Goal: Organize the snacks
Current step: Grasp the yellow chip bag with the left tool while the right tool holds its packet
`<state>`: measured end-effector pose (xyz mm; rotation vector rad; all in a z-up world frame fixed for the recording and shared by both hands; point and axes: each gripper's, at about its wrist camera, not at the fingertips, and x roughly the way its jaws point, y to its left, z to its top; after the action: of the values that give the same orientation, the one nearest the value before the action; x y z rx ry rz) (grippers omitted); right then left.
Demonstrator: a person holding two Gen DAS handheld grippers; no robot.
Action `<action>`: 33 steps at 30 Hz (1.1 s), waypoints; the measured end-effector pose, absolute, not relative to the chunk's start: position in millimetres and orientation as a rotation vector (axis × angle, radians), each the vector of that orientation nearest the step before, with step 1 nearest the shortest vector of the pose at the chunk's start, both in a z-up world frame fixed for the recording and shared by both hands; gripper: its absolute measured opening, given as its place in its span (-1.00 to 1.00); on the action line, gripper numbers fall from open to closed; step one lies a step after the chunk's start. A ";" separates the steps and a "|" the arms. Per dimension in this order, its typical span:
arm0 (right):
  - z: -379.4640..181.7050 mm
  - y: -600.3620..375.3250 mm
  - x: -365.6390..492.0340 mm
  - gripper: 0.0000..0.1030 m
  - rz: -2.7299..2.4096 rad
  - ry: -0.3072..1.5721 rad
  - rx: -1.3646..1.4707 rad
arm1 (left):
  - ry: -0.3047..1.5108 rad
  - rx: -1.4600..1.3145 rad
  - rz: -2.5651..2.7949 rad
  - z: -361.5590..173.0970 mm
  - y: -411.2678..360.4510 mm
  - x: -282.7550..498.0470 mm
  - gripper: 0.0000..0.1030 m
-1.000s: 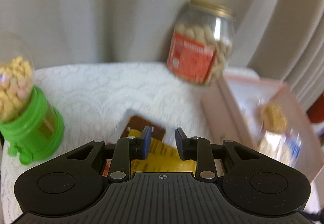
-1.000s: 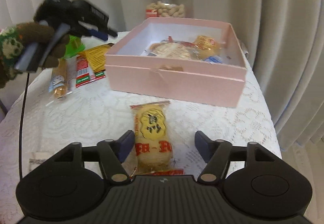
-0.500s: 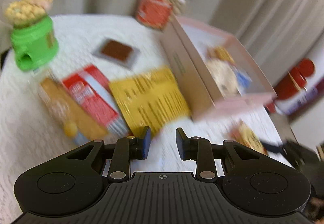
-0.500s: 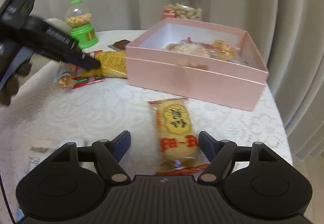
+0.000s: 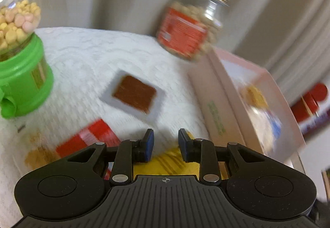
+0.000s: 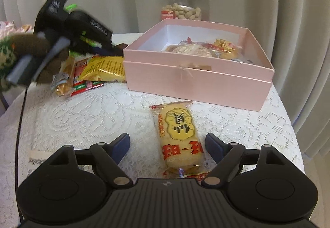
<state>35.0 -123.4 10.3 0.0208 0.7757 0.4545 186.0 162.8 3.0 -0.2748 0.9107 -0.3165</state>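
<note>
White lace tablecloth (image 5: 86,59), curtains behind. Left view: left gripper (image 5: 164,141) slightly parted, empty, over yellow packet (image 5: 169,161); brown snack (image 5: 134,95) ahead. Right view: right gripper (image 6: 167,145) wide open, straddling rice cracker pack (image 6: 179,135), long axis along fingers. Pink box (image 6: 198,81) straight ahead; right is nearer.

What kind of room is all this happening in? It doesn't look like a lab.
Probably a home, perhaps a living room. A small table under a white lace cloth stands against pale curtains, with a peanut jar and a pink box of snacks.
</note>
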 end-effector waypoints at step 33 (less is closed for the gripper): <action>6.2 -170.1 49.0 0.64 0.267 0.769 0.248 | 0.778 0.354 -0.232 15.6 3.9 63.2 -0.29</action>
<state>49.0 -170.1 6.2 0.2477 0.7687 0.2671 63.2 3.9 15.6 0.3542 0.7778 -0.2319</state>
